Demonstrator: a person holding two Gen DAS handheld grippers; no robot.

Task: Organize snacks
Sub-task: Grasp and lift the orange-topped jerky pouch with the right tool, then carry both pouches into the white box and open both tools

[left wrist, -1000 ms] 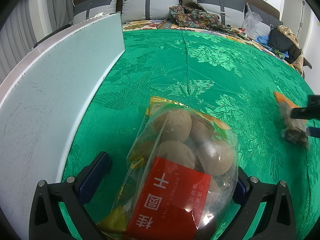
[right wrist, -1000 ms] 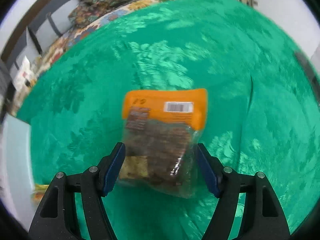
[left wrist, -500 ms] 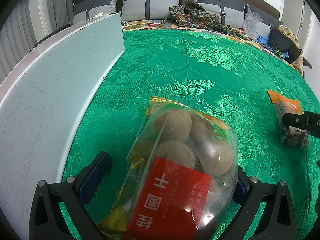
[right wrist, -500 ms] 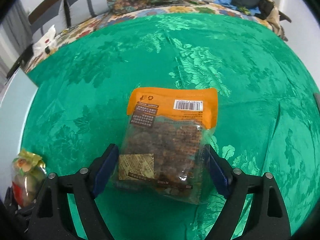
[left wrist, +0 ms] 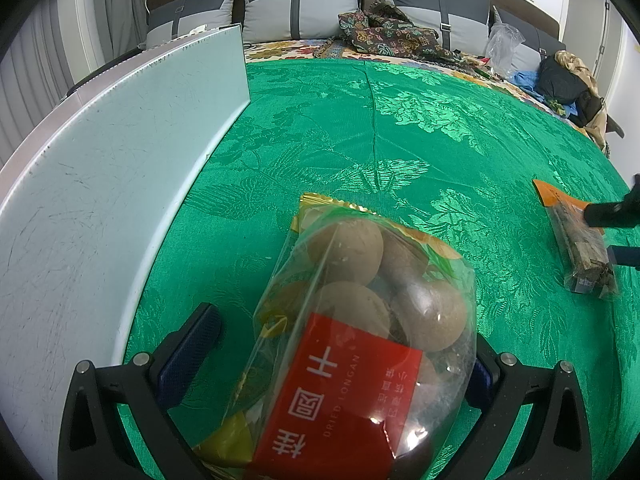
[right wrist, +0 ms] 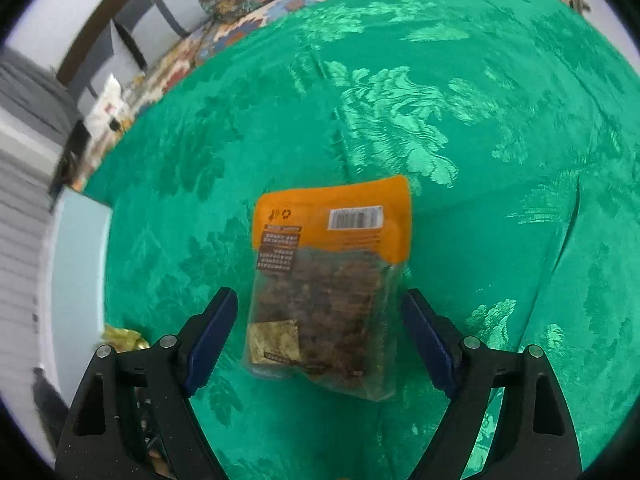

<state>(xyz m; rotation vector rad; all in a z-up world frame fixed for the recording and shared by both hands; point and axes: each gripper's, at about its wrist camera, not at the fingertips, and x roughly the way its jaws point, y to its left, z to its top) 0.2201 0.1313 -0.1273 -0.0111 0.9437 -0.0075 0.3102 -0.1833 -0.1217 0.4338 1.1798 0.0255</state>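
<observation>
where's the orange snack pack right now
The orange pack lies flat on the green cloth, between the open jaws of the right tool, untouched. In the left wrist view it's far right, well apart from the longan bag.

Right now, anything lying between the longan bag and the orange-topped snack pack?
No. In the left wrist view only bare green bedspread lies between the longan bag and the orange-topped snack pack.

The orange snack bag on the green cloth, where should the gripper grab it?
Probably across the clear lower half of the orange snack bag, coming down from above. It lies flat on the green cloth, and the right gripper already stands open with a finger on each long side, neither pad touching. The filled part looks easier to squeeze than the thin orange top strip.
</observation>
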